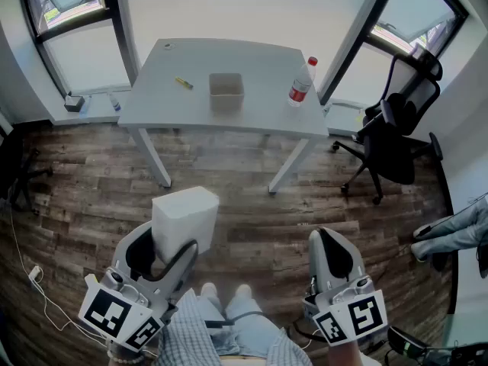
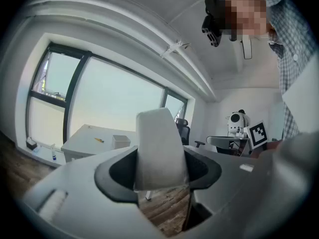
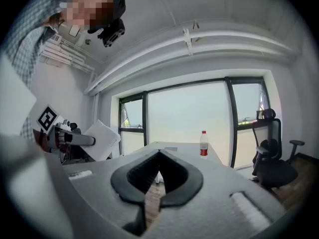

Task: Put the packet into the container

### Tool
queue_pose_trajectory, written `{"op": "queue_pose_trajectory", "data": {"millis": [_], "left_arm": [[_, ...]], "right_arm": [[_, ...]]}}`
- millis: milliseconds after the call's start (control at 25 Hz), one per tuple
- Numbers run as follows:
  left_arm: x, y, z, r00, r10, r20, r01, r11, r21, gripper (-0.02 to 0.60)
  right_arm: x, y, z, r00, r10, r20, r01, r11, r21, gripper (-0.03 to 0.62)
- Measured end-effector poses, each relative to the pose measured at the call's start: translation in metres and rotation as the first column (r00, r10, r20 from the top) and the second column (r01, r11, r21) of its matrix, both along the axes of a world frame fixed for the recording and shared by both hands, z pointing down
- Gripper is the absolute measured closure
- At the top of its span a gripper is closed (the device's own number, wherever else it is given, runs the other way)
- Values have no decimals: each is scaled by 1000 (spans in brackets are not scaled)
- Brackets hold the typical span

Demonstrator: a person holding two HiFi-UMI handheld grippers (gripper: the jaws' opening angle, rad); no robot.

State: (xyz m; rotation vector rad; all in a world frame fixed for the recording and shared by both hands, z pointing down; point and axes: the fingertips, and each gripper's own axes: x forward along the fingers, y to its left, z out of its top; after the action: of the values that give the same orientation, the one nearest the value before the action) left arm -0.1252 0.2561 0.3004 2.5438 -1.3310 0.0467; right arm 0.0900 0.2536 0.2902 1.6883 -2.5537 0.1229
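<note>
The packet (image 1: 185, 218), a plain white one, is gripped by the left gripper (image 1: 162, 259), whose jaws are set fairly wide and pressed on its two sides; its long axis is carried along the jaws, so that it juts out ahead of them and rises a little. The right gripper (image 3: 158, 176) is brought together at the tips with nothing in it. The container (image 1: 226, 100), a small open-topped box, is stood near the middle of the table (image 1: 259, 71), between a small yellow thing (image 1: 183, 83) and a bottle (image 1: 300, 84). It lies straight ahead of the packet and slightly to the right, well apart from it, with bare floor between; the left hand is judged the one to be carried forward and up over the rim. The inside of the container is not shown; the gripped end of the packet is covered by the jaws; the yellow thing is too small to be named.
</note>
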Motion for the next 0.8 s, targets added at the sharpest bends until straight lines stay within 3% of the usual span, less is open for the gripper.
{"op": "queue_pose_trajectory", "data": {"millis": [800], "left_arm": [[-19,-9,-2,999,-25,-27,26,1000,16,323]], "right_arm": [[-6,0,3,999,31,-18,-31,1000,-3,594]]}}
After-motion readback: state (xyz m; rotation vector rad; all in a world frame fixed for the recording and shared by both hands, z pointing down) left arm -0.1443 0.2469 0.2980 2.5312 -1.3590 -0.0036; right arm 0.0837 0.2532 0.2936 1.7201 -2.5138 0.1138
